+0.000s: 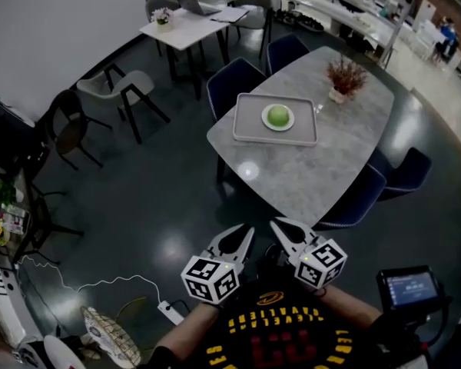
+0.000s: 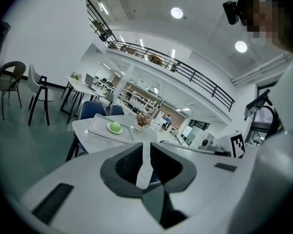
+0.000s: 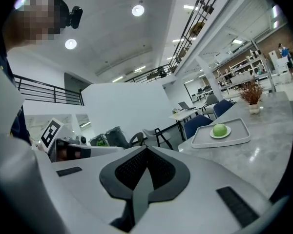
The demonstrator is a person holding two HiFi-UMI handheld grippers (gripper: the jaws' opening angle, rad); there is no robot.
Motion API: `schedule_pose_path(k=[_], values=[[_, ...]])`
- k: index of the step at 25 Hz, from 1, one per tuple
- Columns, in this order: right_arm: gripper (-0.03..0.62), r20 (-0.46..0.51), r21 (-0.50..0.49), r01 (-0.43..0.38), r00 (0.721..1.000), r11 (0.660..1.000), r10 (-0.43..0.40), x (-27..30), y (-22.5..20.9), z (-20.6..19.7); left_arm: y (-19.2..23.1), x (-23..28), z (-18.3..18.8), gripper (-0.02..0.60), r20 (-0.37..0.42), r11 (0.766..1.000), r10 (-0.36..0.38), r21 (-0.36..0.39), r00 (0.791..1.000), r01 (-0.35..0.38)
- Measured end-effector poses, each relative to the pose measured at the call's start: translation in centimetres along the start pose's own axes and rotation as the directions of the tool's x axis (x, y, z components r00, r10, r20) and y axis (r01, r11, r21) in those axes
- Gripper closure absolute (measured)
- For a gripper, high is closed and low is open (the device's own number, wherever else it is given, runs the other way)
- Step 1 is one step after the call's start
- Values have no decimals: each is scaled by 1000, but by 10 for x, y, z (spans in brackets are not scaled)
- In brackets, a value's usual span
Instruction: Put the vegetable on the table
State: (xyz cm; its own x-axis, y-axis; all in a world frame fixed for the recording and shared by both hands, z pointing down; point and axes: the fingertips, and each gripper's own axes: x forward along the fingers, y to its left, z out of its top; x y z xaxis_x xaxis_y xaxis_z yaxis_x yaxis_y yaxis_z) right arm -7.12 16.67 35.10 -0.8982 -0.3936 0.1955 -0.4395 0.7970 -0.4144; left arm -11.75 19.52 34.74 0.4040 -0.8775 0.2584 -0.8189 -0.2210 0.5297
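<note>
The 2 grippers are held low and close to the person's body, well apart from the table [image 1: 307,177]; the left gripper [image 1: 244,235] and the right gripper [image 1: 280,227] each have their fingers together at the tips, with nothing between them, as the left gripper view [image 2: 145,147] and the right gripper view [image 3: 145,149] confirm. The round green vegetable [image 1: 277,115] sits on a plate [image 1: 266,121] in a tray [image 1: 250,127] on the table's far half, near 1 potted plant [image 1: 346,75].
</note>
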Motion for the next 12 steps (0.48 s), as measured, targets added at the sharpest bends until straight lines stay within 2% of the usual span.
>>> schedule_pose_path(k=[12], values=[[589, 15, 42, 53, 998, 998, -54, 6, -145, 63, -12, 149, 30, 532, -40, 1000, -28, -7, 999, 28]])
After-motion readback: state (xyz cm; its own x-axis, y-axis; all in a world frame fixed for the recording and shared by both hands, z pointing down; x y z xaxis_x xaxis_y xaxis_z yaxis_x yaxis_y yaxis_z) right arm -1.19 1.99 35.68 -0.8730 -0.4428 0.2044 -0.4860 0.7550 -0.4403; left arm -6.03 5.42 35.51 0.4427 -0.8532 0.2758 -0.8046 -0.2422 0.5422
